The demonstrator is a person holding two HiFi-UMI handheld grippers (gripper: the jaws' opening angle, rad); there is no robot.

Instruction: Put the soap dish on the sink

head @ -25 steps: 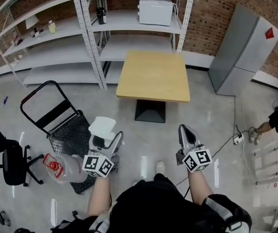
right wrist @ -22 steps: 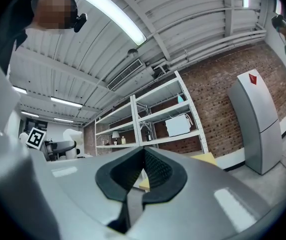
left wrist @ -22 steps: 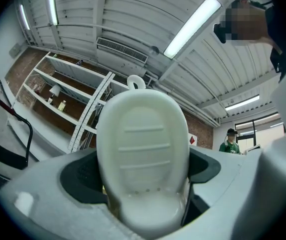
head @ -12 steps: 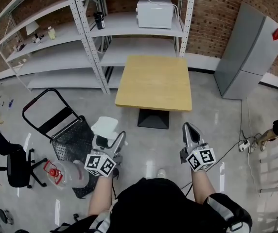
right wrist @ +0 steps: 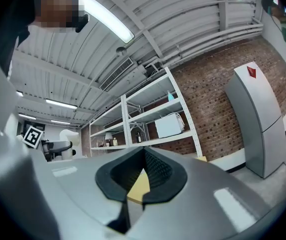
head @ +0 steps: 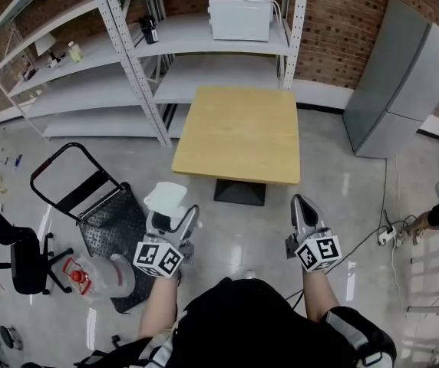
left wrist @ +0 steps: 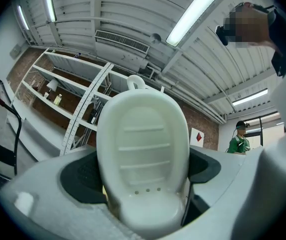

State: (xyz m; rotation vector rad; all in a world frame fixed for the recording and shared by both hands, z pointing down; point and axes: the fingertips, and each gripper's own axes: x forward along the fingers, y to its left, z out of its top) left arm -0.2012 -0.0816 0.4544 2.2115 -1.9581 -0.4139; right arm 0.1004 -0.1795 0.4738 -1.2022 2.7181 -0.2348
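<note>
Soap dish (head: 166,198) is pinched in the left claw (head: 172,218) and carried low in front of the person, above the floor. Its ribbed white hollow fills the left gripper view. The right claw (head: 302,205) is pressed together with nothing held. No sink is shown in any view; only a wooden surface (head: 239,133) and shelving (head: 212,37) are seen ahead. The carrying step is judged to be in hand. For the next move, the sink must be found and approached, and the dish lowered onto it before release.
</note>
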